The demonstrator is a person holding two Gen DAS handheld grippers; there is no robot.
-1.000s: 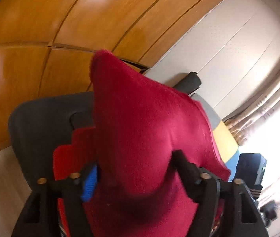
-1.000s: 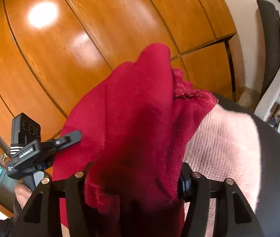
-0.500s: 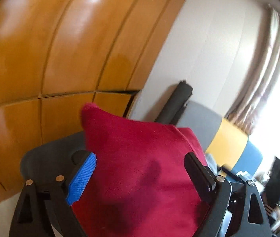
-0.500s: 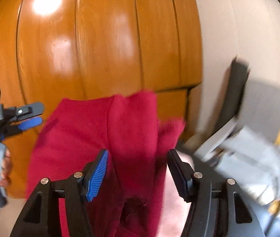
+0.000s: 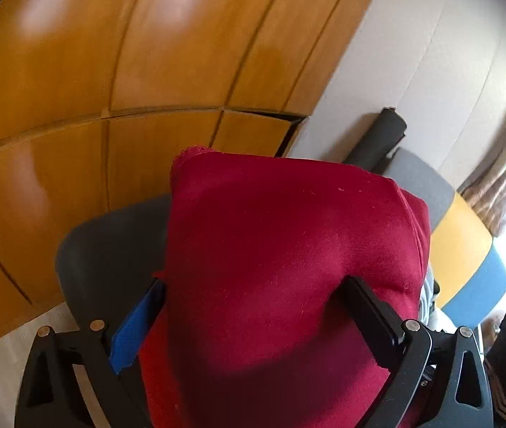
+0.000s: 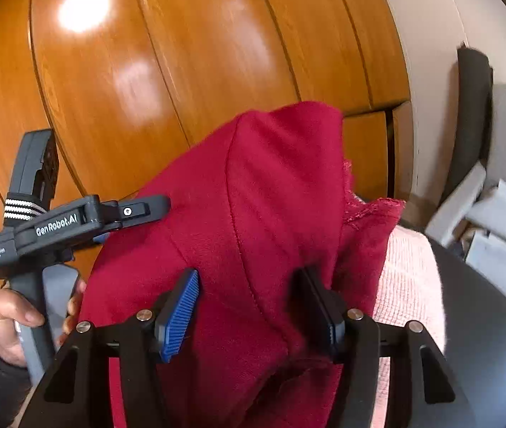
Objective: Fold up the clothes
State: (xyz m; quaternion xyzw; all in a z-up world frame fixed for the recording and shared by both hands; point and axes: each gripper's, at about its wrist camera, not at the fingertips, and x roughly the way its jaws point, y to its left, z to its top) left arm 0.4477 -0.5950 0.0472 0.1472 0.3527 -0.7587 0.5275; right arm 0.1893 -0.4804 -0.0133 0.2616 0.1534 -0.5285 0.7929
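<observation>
Hiding most of each view, red garment [image 5: 281, 267] fills both grippers' parted jaws, grip unclear.

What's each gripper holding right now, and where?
Unclear. The red garment bulges between the spread fingers of both the left gripper and right gripper; whether either pinches it is hidden.

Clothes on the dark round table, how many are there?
2: a red fleece garment held up between both grippers, and a pale pink knit garment lying under it on the dark round table. More may be hidden.
</observation>
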